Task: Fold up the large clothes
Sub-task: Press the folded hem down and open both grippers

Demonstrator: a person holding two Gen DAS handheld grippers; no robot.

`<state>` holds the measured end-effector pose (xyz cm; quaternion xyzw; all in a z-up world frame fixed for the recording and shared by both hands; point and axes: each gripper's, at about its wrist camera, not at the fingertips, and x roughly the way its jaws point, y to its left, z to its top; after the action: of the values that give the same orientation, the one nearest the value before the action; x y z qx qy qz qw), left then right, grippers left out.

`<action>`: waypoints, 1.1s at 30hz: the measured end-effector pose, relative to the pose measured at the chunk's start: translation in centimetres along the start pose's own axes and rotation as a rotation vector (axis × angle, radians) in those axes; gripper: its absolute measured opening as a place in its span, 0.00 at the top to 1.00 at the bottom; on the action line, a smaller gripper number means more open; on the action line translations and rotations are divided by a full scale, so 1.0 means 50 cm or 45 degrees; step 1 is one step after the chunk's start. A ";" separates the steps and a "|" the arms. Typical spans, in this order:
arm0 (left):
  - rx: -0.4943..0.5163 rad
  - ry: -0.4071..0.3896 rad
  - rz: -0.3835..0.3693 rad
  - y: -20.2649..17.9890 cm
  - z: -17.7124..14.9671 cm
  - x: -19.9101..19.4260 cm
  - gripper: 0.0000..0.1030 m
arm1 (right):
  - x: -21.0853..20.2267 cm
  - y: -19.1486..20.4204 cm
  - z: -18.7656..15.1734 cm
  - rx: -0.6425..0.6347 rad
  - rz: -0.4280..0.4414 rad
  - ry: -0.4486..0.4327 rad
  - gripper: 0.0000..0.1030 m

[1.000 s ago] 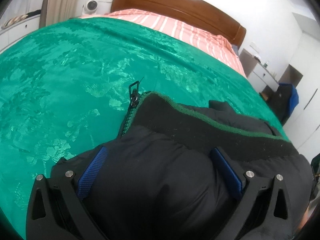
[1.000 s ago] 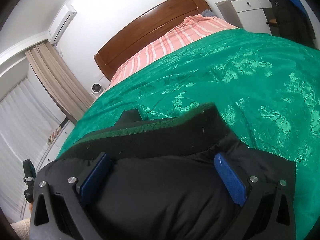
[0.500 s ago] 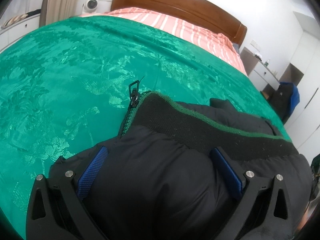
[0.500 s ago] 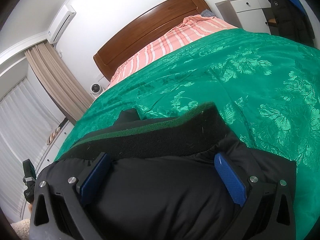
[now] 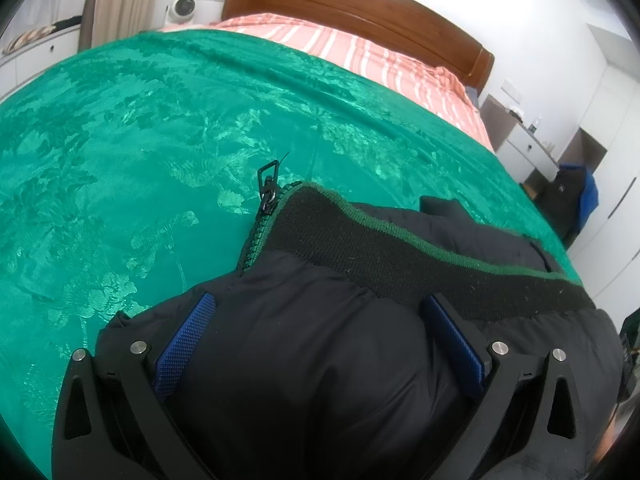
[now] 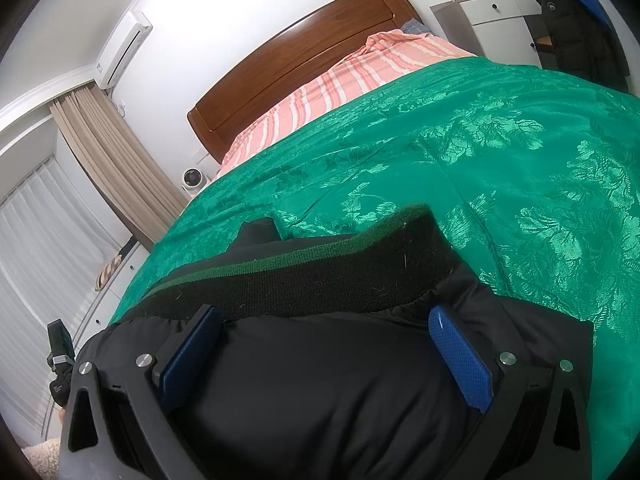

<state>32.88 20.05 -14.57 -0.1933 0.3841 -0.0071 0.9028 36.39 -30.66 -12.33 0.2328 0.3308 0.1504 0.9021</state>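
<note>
A black puffer jacket (image 5: pixel 320 360) with a black knit band edged in green (image 5: pixel 400 256) lies on the green bedspread (image 5: pixel 140 160). Its zipper pull (image 5: pixel 267 184) sticks up at the band's left end. My left gripper (image 5: pixel 320 320) has its blue pads (image 5: pixel 188 336) wide apart, with the bulging jacket fabric between them. My right gripper (image 6: pixel 328 332) likewise straddles the jacket (image 6: pixel 320 392) just behind the knit band (image 6: pixel 320 280), blue pads (image 6: pixel 460 352) wide apart. Whether either gripper clamps the fabric does not show.
The bedspread (image 6: pixel 480 160) covers a bed with a striped pink sheet (image 6: pixel 352 76) and wooden headboard (image 6: pixel 300 56). A white nightstand (image 6: pixel 496 20) and a hanging dark coat (image 6: pixel 576 28) stand at the right. Curtains (image 6: pixel 112 160) and a low cabinet are at the left.
Both views have shifted only slightly; the jacket and both grippers keep the same relation. The left view has edged a little over the bed.
</note>
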 end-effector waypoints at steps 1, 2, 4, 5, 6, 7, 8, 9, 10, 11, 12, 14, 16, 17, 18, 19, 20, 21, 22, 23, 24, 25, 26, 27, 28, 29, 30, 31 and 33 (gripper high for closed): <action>-0.001 0.001 -0.001 0.000 0.000 0.000 0.00 | 0.000 0.000 0.000 0.000 0.000 0.000 0.00; -0.002 0.002 -0.002 0.001 0.000 0.001 0.00 | 0.000 0.000 0.000 0.000 0.000 0.000 0.00; -0.004 0.004 -0.004 0.001 0.000 0.001 0.00 | 0.000 0.000 0.000 0.001 0.002 -0.002 0.00; -0.004 0.006 -0.004 0.002 0.000 0.002 0.00 | -0.001 0.000 0.000 0.003 0.005 -0.005 0.00; -0.001 0.003 -0.008 0.001 0.001 0.002 0.00 | -0.002 -0.001 -0.001 0.005 0.009 -0.008 0.00; -0.001 0.005 -0.006 0.001 0.001 0.003 0.00 | -0.003 -0.003 -0.001 0.008 0.014 -0.012 0.00; 0.000 0.006 -0.005 0.001 0.001 0.003 0.00 | -0.003 -0.004 -0.001 0.011 0.018 -0.014 0.00; 0.000 0.008 -0.004 0.001 0.001 0.004 0.00 | -0.004 -0.005 -0.001 0.013 0.021 -0.016 0.00; 0.000 0.009 -0.003 0.001 0.001 0.004 0.00 | -0.004 -0.006 -0.001 0.014 0.022 -0.017 0.00; 0.001 0.010 -0.001 0.001 0.002 0.005 0.00 | -0.004 -0.007 -0.001 0.014 0.022 -0.017 0.00; 0.001 0.012 0.000 0.001 0.002 0.005 0.00 | -0.004 -0.007 -0.001 0.013 0.022 -0.017 0.00; 0.001 0.014 0.002 0.000 0.002 0.006 0.00 | -0.004 -0.007 -0.001 0.015 0.023 -0.017 0.00; 0.002 0.017 0.004 0.000 0.004 0.008 0.00 | -0.005 -0.007 -0.001 0.016 0.025 -0.019 0.00; 0.002 0.017 0.004 0.000 0.004 0.008 0.00 | -0.005 -0.007 -0.001 0.017 0.027 -0.019 0.00; 0.002 0.016 0.003 0.000 0.004 0.008 0.00 | -0.005 -0.007 -0.001 0.016 0.026 -0.019 0.00; 0.002 0.016 0.003 0.000 0.004 0.008 0.00 | -0.005 -0.007 -0.001 0.017 0.027 -0.019 0.00; 0.002 0.017 0.003 0.001 0.004 0.008 0.00 | -0.005 -0.007 -0.001 0.016 0.026 -0.019 0.00; 0.002 0.018 0.004 0.001 0.003 0.009 0.00 | -0.005 -0.007 -0.001 0.016 0.026 -0.019 0.00; 0.002 0.017 0.004 0.001 0.003 0.009 0.00 | -0.005 -0.007 -0.001 0.016 0.026 -0.019 0.00; 0.002 0.017 0.003 0.001 0.003 0.009 0.00 | -0.005 -0.007 -0.001 0.016 0.026 -0.019 0.00; 0.005 0.017 0.002 0.001 0.003 0.009 0.00 | -0.005 -0.007 -0.001 0.016 0.026 -0.019 0.00; 0.004 0.016 0.001 0.001 0.003 0.009 0.00 | -0.004 -0.007 -0.001 0.016 0.026 -0.019 0.00; 0.004 0.016 0.001 0.001 0.003 0.009 0.00 | -0.005 -0.007 -0.001 0.017 0.027 -0.020 0.00; 0.004 0.017 0.001 0.001 0.003 0.009 0.00 | -0.004 -0.007 -0.001 0.017 0.027 -0.020 0.00; 0.005 0.017 0.001 0.001 0.003 0.009 0.00 | -0.005 -0.007 -0.001 0.017 0.027 -0.020 0.00; 0.005 0.018 0.002 0.000 0.004 0.009 0.00 | -0.004 -0.007 -0.001 0.017 0.026 -0.020 0.00; 0.005 0.022 0.005 0.000 0.004 0.009 0.00 | -0.004 -0.007 -0.001 0.016 0.024 -0.018 0.00; 0.007 0.036 0.017 -0.002 0.006 0.009 0.00 | -0.004 -0.007 -0.001 0.015 0.023 -0.017 0.00; 0.029 0.086 0.060 -0.013 0.017 0.002 0.01 | -0.003 -0.005 -0.001 0.010 0.012 -0.009 0.00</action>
<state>33.65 19.71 -13.89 -0.1736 0.4185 0.0031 0.8914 36.29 -30.91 -12.41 0.2384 0.3270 0.1525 0.9017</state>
